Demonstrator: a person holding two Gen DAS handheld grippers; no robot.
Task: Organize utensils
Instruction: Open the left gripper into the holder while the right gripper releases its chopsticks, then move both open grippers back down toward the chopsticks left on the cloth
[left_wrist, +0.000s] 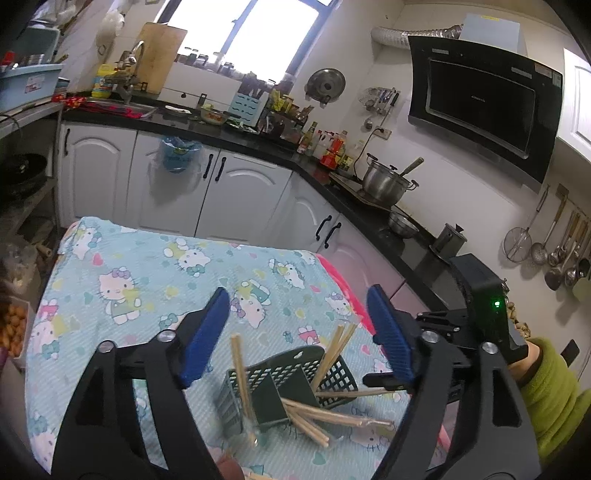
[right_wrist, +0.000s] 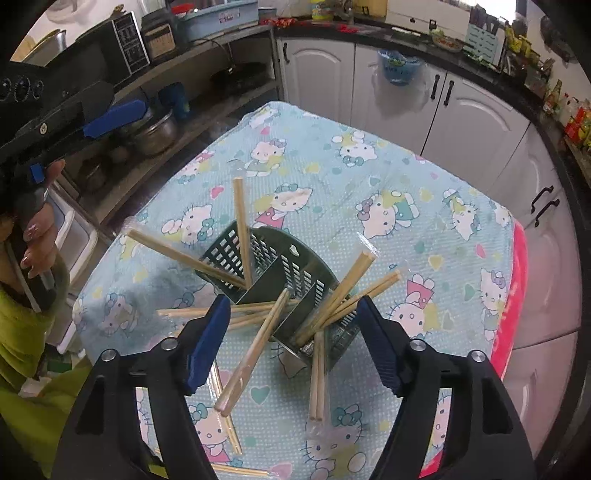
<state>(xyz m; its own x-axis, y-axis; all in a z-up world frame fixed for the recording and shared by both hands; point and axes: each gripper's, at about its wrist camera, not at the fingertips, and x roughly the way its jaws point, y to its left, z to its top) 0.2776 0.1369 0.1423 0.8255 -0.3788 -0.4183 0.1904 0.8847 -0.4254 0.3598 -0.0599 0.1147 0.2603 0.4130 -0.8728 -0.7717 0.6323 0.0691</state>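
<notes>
My left tool (left_wrist: 295, 328) has its two blue pads spread wide, with nothing pinched between them. My right tool (right_wrist: 291, 339) is likewise spread, its pads clear of every item.

The dark green perforated utensil holder (right_wrist: 280, 266) stands on the worktop (right_wrist: 406, 184), which is covered by a light blue cartoon-cat cloth. In the right wrist view the holder sits just ahead of and between the right tool's pads. In the left wrist view the same holder (left_wrist: 291, 376) lies below and between the left tool's pads, close to the lower frame edge.

Wooden chopsticks (right_wrist: 242, 229) lean out of the holder's compartments at several angles. One pair (right_wrist: 255, 350) tilts out toward the right tool, passing between its pads without touching them, as far as I can tell. Another pair (right_wrist: 317, 376) hangs from the holder's near corner. More chopsticks (right_wrist: 225, 413) lie flat on the cloth, partly under the right tool's left finger.

My left tool also appears at the upper left of the right wrist view (right_wrist: 110, 118), well apart from the holder.
</notes>
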